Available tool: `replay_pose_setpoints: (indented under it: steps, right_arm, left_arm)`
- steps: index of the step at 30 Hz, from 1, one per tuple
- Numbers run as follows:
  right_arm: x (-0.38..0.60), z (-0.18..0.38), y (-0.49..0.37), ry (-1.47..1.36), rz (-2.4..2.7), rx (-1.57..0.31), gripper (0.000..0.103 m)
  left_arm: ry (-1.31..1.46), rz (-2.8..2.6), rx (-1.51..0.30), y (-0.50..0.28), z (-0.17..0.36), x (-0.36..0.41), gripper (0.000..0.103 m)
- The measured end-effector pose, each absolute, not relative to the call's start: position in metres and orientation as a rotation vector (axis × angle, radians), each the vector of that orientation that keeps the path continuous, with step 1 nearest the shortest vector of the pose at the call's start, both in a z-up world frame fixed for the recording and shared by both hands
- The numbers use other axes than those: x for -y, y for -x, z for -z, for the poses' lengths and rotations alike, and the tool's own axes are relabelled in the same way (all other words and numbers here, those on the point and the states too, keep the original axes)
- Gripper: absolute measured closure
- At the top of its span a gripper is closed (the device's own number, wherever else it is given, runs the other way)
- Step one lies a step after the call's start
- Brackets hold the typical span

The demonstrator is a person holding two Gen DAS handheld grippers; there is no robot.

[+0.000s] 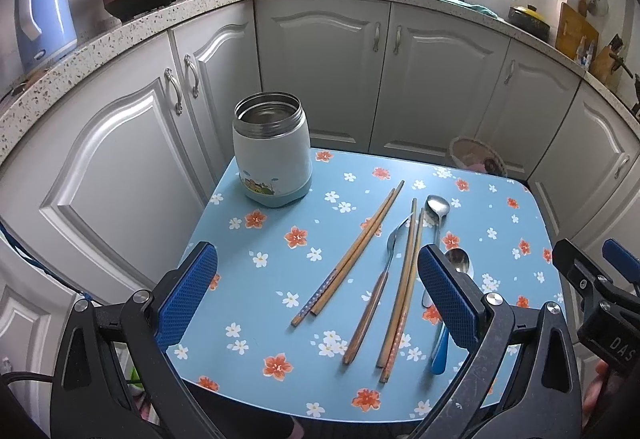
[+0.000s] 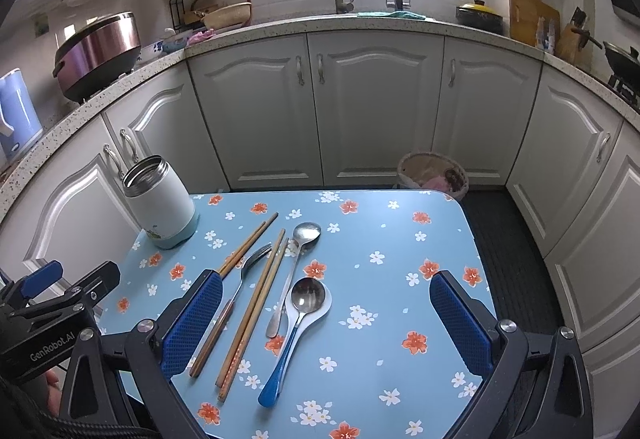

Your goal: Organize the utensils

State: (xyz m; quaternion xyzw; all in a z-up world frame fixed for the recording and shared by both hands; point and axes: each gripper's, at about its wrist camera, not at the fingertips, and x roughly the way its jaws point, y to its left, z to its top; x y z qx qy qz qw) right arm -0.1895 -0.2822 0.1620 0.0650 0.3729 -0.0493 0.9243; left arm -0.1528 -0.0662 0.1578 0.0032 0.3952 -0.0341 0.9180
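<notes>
While both tools are held tilted down over the near edge of the flowered counter point(image 2: 400, 319), nothing is gripped by either: the left hand-held gripper point(image 1: 318, 299) is spread wide, its blue pads point(image 1: 188, 295) well apart, and the right hand-held gripper point(image 2: 326, 323) is spread just as wide and empty. Such a stance can be read as a starting pose, from which either tool could be lowered onto a utensil.

Between the left tool's fingers, as its camera frames them, most of the utensils are laid out roughly side by side, handles toward the person: a pair of chopsticks point(image 1: 348, 257) farthest left, then a fork point(image 1: 378, 285) with a wooden handle, then a second pair of chopsticks point(image 1: 404, 287) just beside it. Further right, seen best from the right wrist, a long metal spoon point(image 2: 298, 265) is found, and next to it a smaller metal spoon point(image 2: 307, 295) resting in the bowl of a white, blue-handled spoon point(image 2: 288, 351). The parallel layout leaves each handle reachable from the near side, though the nested spoons would probably have to be separated or lifted together.

At the far left corner an open steel-lined container point(image 1: 274, 151) is stood upright, lid off, apart from the utensils; it is judged to be the intended holder. No utensil is in it yet.
</notes>
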Motion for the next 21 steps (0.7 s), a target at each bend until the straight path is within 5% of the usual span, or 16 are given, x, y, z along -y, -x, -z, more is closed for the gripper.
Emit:
replay_pose_setpoints:
  steps: [21]
  right_arm:
    - [0.2798,-0.1582,0.1857,-0.123,0.099,-0.788,0.0]
  left_arm:
    - [-0.001,0.076,-0.82,0.1511,-0.156,0.0639,0.002]
